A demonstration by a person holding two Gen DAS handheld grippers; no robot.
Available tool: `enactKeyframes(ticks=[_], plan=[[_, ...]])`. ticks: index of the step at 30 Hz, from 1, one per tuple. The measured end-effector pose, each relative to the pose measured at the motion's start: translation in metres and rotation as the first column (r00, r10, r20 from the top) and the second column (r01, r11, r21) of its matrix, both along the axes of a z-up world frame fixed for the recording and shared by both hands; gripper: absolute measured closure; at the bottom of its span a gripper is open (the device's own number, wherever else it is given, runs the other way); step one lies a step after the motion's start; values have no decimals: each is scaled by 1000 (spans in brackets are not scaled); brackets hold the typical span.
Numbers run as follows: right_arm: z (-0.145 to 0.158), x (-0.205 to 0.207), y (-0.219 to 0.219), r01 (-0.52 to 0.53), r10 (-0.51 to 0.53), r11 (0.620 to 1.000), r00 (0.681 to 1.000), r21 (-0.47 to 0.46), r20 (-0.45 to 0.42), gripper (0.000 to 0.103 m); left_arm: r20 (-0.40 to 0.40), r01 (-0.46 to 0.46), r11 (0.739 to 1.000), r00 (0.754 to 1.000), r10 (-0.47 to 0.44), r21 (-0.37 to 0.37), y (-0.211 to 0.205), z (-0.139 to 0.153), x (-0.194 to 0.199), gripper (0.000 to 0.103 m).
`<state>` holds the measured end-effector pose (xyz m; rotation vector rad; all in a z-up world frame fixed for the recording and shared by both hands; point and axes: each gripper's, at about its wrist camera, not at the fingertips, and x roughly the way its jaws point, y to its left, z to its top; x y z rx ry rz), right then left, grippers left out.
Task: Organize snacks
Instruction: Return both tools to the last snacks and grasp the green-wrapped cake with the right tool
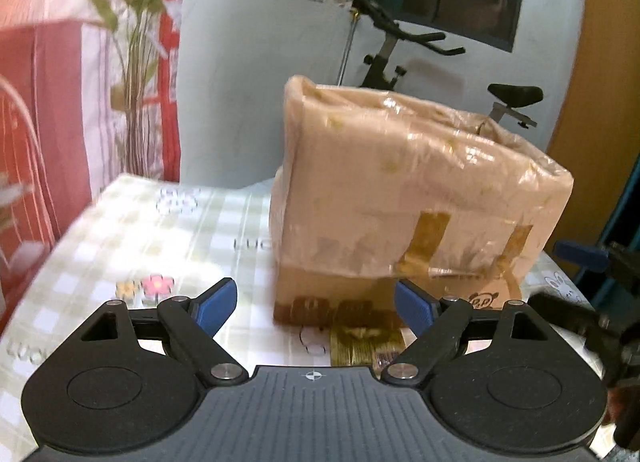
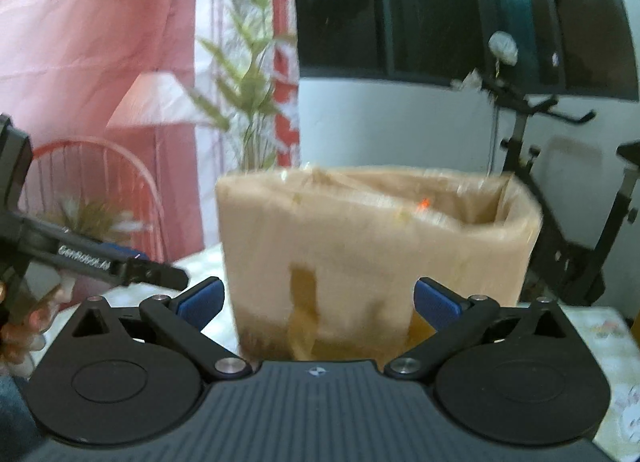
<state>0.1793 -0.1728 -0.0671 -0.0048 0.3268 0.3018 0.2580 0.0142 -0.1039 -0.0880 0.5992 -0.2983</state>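
We are looking at the snack packet (image 1: 366,346), a gold-wrapped item lying flat on the table (image 1: 120,229), touching or just beside the foot of the box (image 1: 400,201). The box is cardboard, lined with a thin plastic bag (image 1: 460,141) folded down over its outer walls and fixed with brown tape. Its top is standing open; we cannot tell what is lying inside, as both views are blurred.

The left gripper (image 1: 316,304) is pointing at the packet and the lower wall of the box, with its jaws spread wide and nothing between the blue pads. The right gripper (image 2: 316,304) is facing the box wall from close by, its jaws likewise spread and holding nothing. In the right wrist view the left gripper is showing at the left edge, near the other tool.

Risks we are judging from here:
- The packet is lying flat and tight against the box, so a pad may be sliding over it or catching the box wall instead.
- The plastic liner is loose; a pad snagging it could be pulling it off the rim or tearing the tape.
- The box looks light; a push from either gripper could be shifting or tipping it.
- The two grippers are working close together and could be colliding.
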Motion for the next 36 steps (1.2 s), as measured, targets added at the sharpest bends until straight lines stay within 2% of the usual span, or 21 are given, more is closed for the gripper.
enactKeyframes(ticks=[9, 15, 19, 21, 26, 29, 32, 36], plan=[[-35, 3, 17, -133, 127, 991, 980, -26, -154, 6, -36, -44, 999, 998, 44, 13, 7, -15, -4, 16], [-67, 22, 37, -255, 226, 965, 928, -61, -295, 17, -61, -76, 997, 995, 76, 1, 18, -23, -6, 16], [-86, 37, 55, -346, 287, 932, 889, -111, -358, 22, -87, -110, 994, 990, 108, -19, 30, -30, -8, 17], [-92, 44, 65, -386, 312, 912, 872, -140, -377, 24, -97, -123, 992, 988, 120, -27, 34, -33, -9, 17], [-102, 60, 79, -434, 336, 881, 854, -188, -397, 31, -116, -140, 989, 984, 135, -38, 38, -39, -13, 17], [-107, 72, 83, -460, 349, 866, 837, -197, -422, 40, -128, -143, 989, 982, 137, -42, 39, -42, -16, 17], [-113, 80, 86, -493, 370, 848, 814, -197, -448, 41, -138, -148, 988, 980, 141, -44, 39, -45, -16, 17], [-115, 83, 80, -485, 372, 862, 803, -149, -465, 42, -142, -150, 988, 980, 142, -44, 39, -47, -18, 17]])
